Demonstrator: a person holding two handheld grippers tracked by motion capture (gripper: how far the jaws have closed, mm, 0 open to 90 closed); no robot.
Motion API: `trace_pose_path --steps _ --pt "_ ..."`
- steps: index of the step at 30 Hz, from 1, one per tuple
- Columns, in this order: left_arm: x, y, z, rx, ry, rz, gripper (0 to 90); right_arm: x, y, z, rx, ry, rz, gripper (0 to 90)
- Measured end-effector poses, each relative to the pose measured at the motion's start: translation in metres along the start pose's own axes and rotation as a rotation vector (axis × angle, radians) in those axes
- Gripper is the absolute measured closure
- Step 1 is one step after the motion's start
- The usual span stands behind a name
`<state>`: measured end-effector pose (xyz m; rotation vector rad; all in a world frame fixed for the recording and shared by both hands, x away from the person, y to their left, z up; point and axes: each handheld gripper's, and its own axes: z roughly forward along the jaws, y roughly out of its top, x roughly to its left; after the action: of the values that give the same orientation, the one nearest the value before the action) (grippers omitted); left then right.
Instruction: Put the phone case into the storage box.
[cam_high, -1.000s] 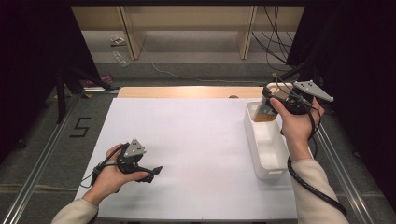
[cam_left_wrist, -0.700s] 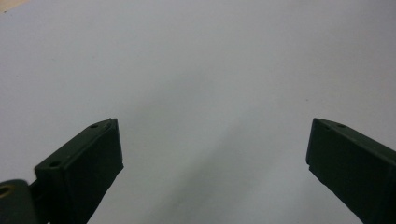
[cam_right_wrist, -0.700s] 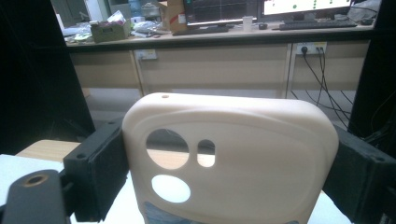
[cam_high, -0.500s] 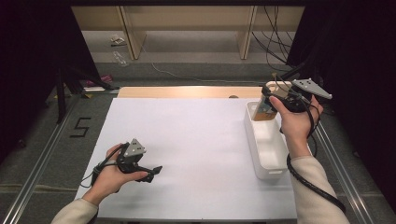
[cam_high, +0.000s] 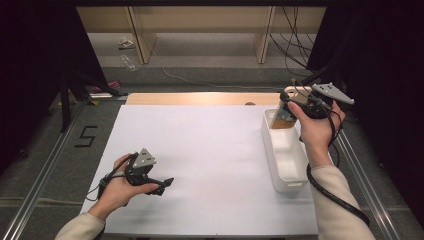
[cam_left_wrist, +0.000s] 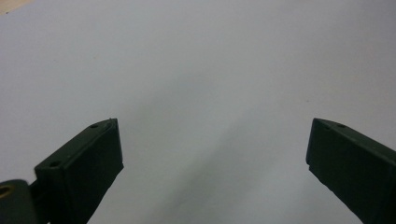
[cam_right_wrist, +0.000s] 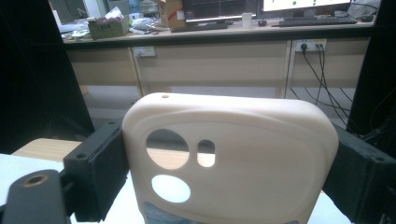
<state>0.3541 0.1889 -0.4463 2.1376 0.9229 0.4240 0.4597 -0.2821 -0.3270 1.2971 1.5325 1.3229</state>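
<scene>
My right gripper (cam_high: 296, 101) is shut on a cream phone case (cam_high: 281, 119) and holds it upright in the air over the far end of a white bin (cam_high: 286, 159). In the right gripper view the phone case (cam_right_wrist: 233, 158) sits squeezed between both black jaws of the right gripper (cam_right_wrist: 231, 145), showing round and oblong camera cut-outs. My left gripper (cam_high: 164, 185) rests low on the white table top (cam_high: 210, 150) near the front left. Its jaws stand wide apart in the left gripper view, so the left gripper (cam_left_wrist: 212, 127) is open with bare white surface between them.
The long white bin lies along the table's right side, and its near part looks empty. A wooden strip (cam_high: 200, 98) borders the far edge. Beyond it are floor, shelving legs and cables (cam_high: 295, 40). Dark curtains flank both sides.
The right hand has shifted only slightly with the case above the bin's far end. The left hand and its gripper have stayed put.
</scene>
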Motion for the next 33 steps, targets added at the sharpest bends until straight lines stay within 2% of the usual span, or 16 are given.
trace_pose_path --steps 33 --pt "0.001 0.0 0.0 -0.001 -0.001 -0.004 3.2 0.004 0.007 0.016 0.02 -0.009 -0.021 12.5"
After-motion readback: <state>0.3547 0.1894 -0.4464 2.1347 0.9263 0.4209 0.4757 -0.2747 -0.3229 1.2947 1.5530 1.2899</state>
